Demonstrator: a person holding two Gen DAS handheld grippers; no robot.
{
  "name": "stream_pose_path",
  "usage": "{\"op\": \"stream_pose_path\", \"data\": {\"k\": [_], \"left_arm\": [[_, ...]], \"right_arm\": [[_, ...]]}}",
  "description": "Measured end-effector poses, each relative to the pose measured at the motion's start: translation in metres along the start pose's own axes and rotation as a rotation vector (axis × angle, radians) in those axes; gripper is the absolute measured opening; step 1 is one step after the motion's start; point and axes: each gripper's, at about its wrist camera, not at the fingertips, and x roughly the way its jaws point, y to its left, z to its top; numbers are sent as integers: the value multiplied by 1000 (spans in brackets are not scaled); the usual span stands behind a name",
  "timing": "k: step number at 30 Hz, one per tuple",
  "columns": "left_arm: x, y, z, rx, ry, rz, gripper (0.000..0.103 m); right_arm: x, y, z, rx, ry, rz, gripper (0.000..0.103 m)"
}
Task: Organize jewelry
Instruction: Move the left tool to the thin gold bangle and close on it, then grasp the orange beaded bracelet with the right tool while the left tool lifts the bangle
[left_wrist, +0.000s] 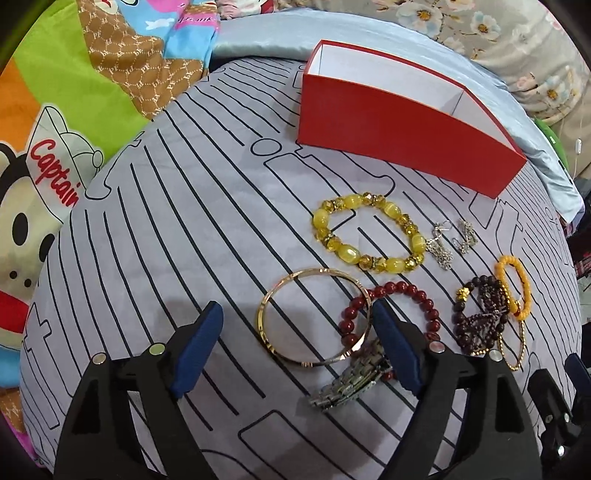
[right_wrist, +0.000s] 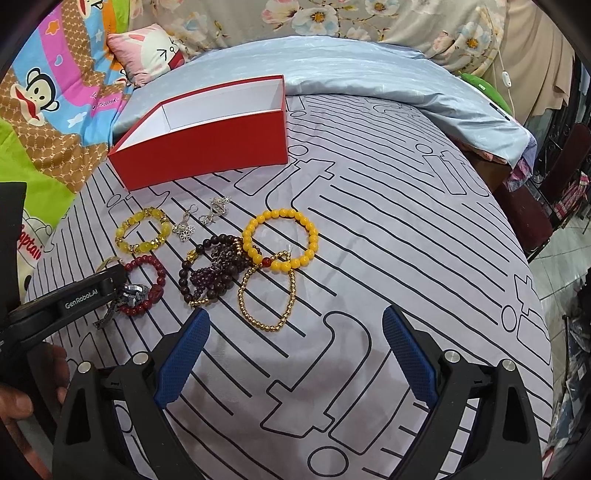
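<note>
Jewelry is lying spread across a grey bedsheet (right_wrist: 388, 258) printed with black lines, in front of an open red box (left_wrist: 402, 147) whose white inside is showing nothing from either view. Nearest the box, a yellow glass-bead bracelet (left_wrist: 367, 234) is sitting beside a pair of silver earrings (left_wrist: 450, 242). Closer to the cameras, a gold bangle (left_wrist: 314, 315) is overlapping a dark red bead bracelet (left_wrist: 391, 314), and a metal watch (left_wrist: 349, 380) is lying partly under both. To their right, a tangle of dark maroon bead strands (right_wrist: 210, 266) is touching an orange-yellow bead bracelet (right_wrist: 280, 240), which is crossing over a thin gold bead chain (right_wrist: 266, 295).

The left gripper (left_wrist: 297, 339) is hovering low over the bangle with its blue-padded jaws spread wide and holding nothing; its right pad is sitting over the spot where bangle, red beads and watch are meeting, though whether it is actually touching them is hard to judge from this angle. In the right wrist view its black body is covering part of the watch and red bracelet.

The right gripper (right_wrist: 295, 332) is also standing wide apart and holding nothing, hanging above bare sheet just short of the gold chain.
</note>
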Motion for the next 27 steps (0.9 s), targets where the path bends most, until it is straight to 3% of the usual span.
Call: {"op": "stream_pose_path", "data": {"k": [7, 20, 25, 27], "left_arm": [[-4, -6, 1, 21, -5, -27, 60], [-29, 1, -2, 11, -35, -45, 60], [-41, 7, -4, 13, -54, -30, 60], [-45, 8, -6, 14, -60, -26, 60]], "right_arm": [[4, -1, 1, 6, 5, 1, 93], [2, -6, 8, 10, -25, 3, 92], [7, -11, 26, 21, -48, 11, 80], [12, -12, 33, 28, -47, 17, 67]]}}
